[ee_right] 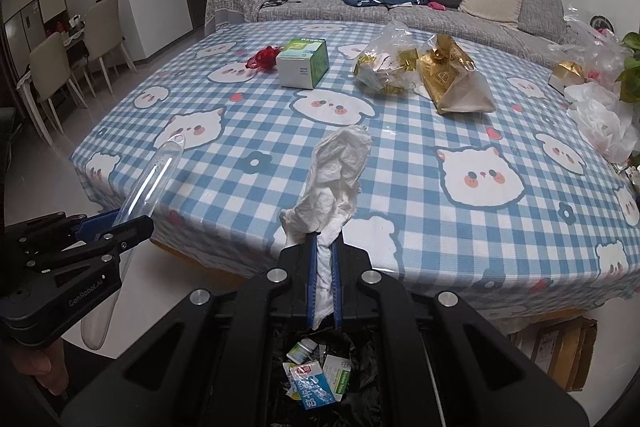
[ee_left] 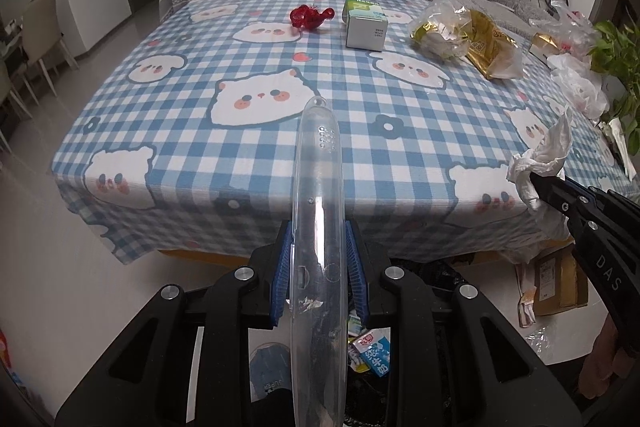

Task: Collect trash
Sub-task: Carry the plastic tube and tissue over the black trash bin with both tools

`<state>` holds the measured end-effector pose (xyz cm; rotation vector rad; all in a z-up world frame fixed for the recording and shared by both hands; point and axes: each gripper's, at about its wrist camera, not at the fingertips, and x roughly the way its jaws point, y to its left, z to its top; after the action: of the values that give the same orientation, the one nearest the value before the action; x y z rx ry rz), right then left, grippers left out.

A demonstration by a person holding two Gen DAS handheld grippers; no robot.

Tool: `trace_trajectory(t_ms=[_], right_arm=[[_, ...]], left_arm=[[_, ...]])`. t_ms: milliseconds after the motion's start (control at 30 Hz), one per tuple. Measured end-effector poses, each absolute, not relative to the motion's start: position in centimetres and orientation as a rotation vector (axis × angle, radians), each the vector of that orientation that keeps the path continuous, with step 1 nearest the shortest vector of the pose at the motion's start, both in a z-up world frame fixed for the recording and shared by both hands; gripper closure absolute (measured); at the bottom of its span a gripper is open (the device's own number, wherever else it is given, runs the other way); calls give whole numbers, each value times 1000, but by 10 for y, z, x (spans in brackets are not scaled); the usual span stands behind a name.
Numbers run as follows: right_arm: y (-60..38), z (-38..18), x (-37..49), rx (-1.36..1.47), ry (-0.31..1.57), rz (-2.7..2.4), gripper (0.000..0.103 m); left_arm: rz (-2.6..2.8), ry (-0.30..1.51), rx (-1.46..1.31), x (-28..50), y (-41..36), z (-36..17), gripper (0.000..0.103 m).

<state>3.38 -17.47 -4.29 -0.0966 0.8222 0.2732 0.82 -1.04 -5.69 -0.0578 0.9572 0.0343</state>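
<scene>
Right wrist view: my right tongs [ee_right: 325, 269] pinch a crumpled tissue [ee_right: 338, 179] above the trash bin [ee_right: 320, 383], lower centre, for dropping; left tongs [ee_right: 120, 227] clamp a clear plastic case [ee_right: 160, 171].

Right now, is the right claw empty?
No, the right claw is shut on a crumpled white tissue.

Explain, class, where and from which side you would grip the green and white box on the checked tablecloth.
Grip the green and white box across its two upright side faces, coming down from above. It stands squarely on the tablecloth with flat, parallel sides. The red tangle sits close by its left in the right wrist view, so keep the fingers tight to the box; whether they touch is unclear.
</scene>
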Motion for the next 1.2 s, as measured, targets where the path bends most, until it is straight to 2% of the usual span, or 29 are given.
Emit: trace_trajectory(t_ms=[733,1200], right_arm=[[-180,-57,-36,-101,816,298,98],[-177,-78,-60,-108,842,303,98]], left_arm=[[8,948,-77,-62,-11,-64,77],[28,975,-83,-83,-8,-98,77]])
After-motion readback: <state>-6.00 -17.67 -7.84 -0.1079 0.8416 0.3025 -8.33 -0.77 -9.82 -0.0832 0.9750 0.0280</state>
